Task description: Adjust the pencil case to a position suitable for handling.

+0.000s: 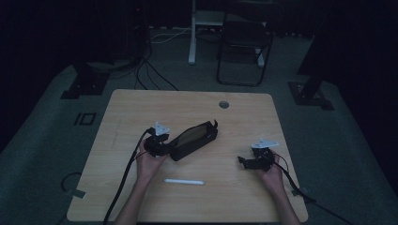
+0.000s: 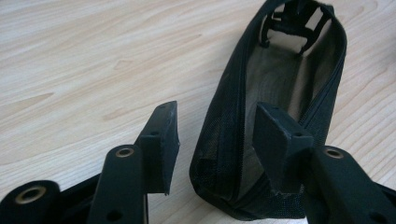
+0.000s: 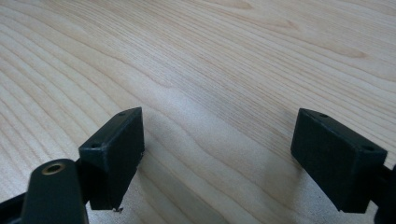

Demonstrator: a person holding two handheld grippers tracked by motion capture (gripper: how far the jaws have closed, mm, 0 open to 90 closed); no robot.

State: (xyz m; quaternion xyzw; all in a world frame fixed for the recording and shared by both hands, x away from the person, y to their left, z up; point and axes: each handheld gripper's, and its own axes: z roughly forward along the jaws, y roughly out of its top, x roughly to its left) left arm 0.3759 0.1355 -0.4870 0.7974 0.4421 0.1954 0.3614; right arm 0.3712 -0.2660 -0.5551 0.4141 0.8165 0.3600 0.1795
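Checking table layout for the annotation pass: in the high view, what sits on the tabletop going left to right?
left gripper → black mesh pouch, unzipped → right gripper. The white pen lies nearer the person, spanning below the pouch, so it is left out of the order.

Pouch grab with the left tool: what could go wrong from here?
1. The left tool straddles one soft side wall of the black mesh pouch, pads not yet pressing. It may pinch only a fold, so the pouch sags or slips.
2. Closing could flatten the unzipped mouth, hampering loading of the white pen.
3. The right tool sits open and apart, so nothing steadies the pouch if pushed.
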